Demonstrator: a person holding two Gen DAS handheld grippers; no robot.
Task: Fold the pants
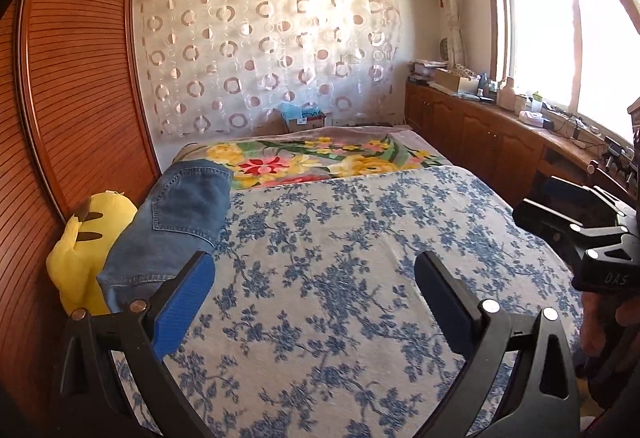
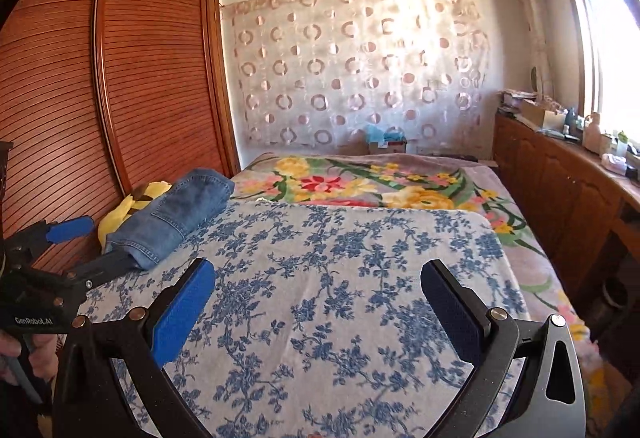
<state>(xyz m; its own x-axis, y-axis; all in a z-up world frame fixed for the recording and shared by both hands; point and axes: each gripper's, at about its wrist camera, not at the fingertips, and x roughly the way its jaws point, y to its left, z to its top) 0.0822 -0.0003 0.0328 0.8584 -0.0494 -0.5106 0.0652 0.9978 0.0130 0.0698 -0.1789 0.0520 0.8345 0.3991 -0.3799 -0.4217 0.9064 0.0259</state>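
A pair of blue jeans [image 1: 180,222] lies folded in a compact bundle at the left edge of the bed, leaning against a yellow plush toy [image 1: 84,254]. My left gripper [image 1: 316,298] is open above the blue-flowered bedspread [image 1: 360,238], just right of the jeans' near end, and it holds nothing. In the right wrist view the jeans [image 2: 176,214] sit at the left. There the left gripper [image 2: 98,244] shows its lower finger close beside the jeans' hem. My right gripper [image 2: 320,302] is open over the middle of the bedspread [image 2: 340,258], also holding nothing.
A slatted wooden wardrobe [image 1: 72,98] runs along the bed's left side. A bright floral blanket [image 1: 320,158] covers the far half of the bed. Low wooden cabinets [image 1: 480,130] with bottles and clutter line the right wall under a window. A hand [image 2: 24,358] holds the left gripper's handle.
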